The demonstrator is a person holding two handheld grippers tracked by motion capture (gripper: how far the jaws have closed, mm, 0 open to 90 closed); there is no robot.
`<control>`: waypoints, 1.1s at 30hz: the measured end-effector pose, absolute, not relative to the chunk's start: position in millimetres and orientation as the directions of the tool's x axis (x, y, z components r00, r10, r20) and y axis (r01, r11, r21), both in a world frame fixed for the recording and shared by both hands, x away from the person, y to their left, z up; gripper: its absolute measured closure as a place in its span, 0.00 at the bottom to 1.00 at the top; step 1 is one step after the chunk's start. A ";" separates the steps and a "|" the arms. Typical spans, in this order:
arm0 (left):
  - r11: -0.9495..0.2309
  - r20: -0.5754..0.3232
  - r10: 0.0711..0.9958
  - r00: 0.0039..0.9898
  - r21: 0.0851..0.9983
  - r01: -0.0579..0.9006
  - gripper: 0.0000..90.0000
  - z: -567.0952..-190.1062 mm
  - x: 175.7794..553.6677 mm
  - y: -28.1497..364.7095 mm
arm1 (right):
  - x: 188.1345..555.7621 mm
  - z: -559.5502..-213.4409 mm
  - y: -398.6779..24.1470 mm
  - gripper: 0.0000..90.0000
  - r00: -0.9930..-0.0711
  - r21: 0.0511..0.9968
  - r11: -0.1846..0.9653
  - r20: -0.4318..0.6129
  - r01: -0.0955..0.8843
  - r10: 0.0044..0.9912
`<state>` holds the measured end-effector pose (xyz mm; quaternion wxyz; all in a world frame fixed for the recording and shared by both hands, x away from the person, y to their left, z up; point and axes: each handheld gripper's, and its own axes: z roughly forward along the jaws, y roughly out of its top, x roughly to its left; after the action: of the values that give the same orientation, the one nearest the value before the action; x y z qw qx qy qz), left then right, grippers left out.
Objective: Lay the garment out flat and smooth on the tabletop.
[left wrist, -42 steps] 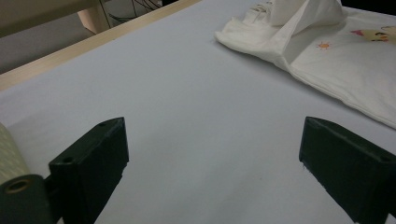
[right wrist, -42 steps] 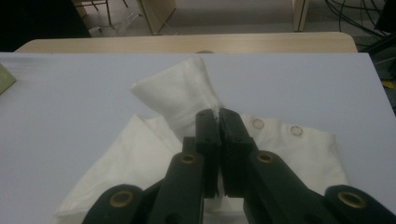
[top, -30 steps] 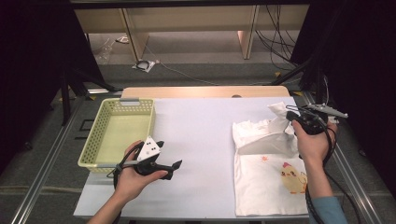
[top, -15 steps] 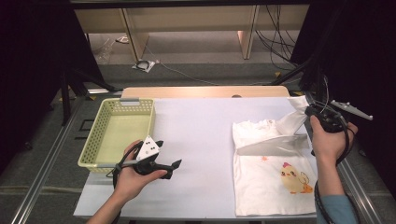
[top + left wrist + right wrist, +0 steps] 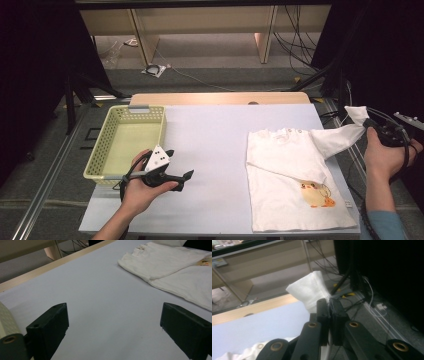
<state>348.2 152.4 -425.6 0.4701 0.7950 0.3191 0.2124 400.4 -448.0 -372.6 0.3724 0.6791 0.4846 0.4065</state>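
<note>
**Sleeve drawn out past the table's right edge**

A white shirt with a small chick print lies flat by the table's right edge, its hem toward the near right corner. The right gripper has its jaws clamped together on the cuff of the right sleeve, holding it out beyond the right edge so the sleeve runs taut from the shoulder. In the right gripper view the cuff fans out above the closed jaws. The left gripper rests idle near the front edge, just beside the yellow basket, its jaws standing wide apart with nothing between them.

The step in hand looks like spreading the sleeve flat. To do it well, the pull should stay level and in line with the shoulder seam, gentle enough that the body of the shirt does not slide toward the edge. The grip sits on little fabric, so a jerk could slip it free. Lowering the cuff onto the table before releasing would keep the sleeve smooth; the free left gripper could pin the shirt's body if it starts to drag.
</note>
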 end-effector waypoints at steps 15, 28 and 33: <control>-0.359 0.040 0.705 0.708 0.881 0.307 0.09 -426.5 347.8 151.4 | 385.2 -415.2 -492.8 0.83 0.419 0.824 -0.388 0.206 0.412 0.884; -0.361 0.042 0.702 0.711 0.881 0.305 0.09 -426.6 347.3 150.3 | 393.9 -434.5 -443.0 0.81 0.155 0.745 -0.246 0.191 0.620 0.969; -0.360 0.041 0.704 0.709 0.881 0.307 0.09 -426.9 347.3 151.0 | 391.9 -440.0 -412.0 0.81 0.013 0.683 -0.135 0.181 0.718 0.983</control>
<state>347.3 151.0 -426.9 0.4683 0.7970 0.3171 0.2119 391.9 -412.0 -440.0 0.2060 0.6812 0.6244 0.3220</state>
